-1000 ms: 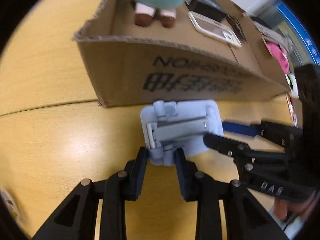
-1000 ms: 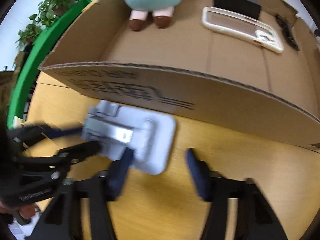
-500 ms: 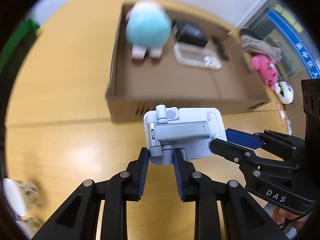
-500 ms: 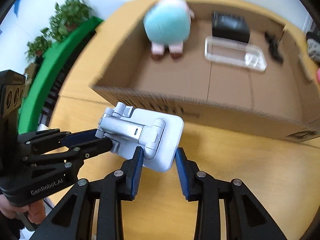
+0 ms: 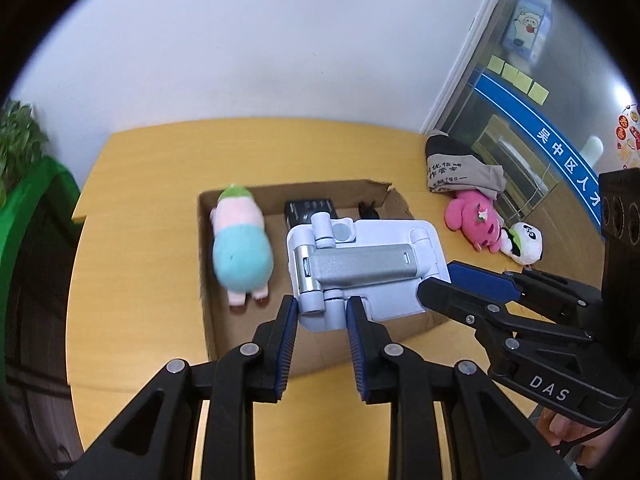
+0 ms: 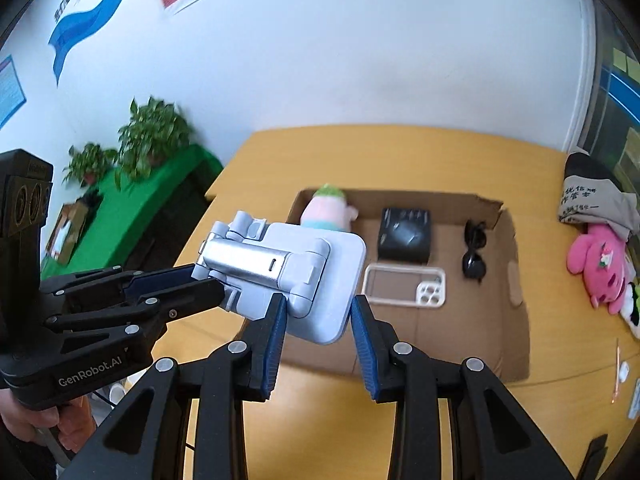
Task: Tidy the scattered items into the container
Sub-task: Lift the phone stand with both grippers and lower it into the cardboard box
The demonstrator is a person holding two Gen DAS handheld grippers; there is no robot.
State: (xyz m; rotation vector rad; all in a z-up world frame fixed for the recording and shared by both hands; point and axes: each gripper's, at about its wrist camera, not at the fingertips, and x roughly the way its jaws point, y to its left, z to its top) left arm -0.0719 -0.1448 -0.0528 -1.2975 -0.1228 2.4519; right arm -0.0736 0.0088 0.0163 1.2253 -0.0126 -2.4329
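Note:
Both grippers hold a pale grey folding phone stand [image 5: 360,268] in the air above the open cardboard box [image 5: 208,320]. My left gripper [image 5: 322,312] is shut on the stand's hinge end. My right gripper [image 6: 318,316] is shut on the stand's flat plate [image 6: 320,272]. The box [image 6: 516,280] holds a teal and pink plush [image 5: 240,252], a black case [image 6: 406,234], a clear phone case [image 6: 404,286] and sunglasses [image 6: 474,254].
A pink plush [image 6: 600,264], a white panda toy [image 5: 524,246] and a folded grey cloth [image 5: 460,170] lie on the wooden table [image 5: 132,280] right of the box. Small items [image 6: 622,372] lie near the table's right edge. Green plants [image 6: 152,136] stand off the table to the left.
Both grippers closed on the phone stand and lifted it off the table from in front of the box to high above it.

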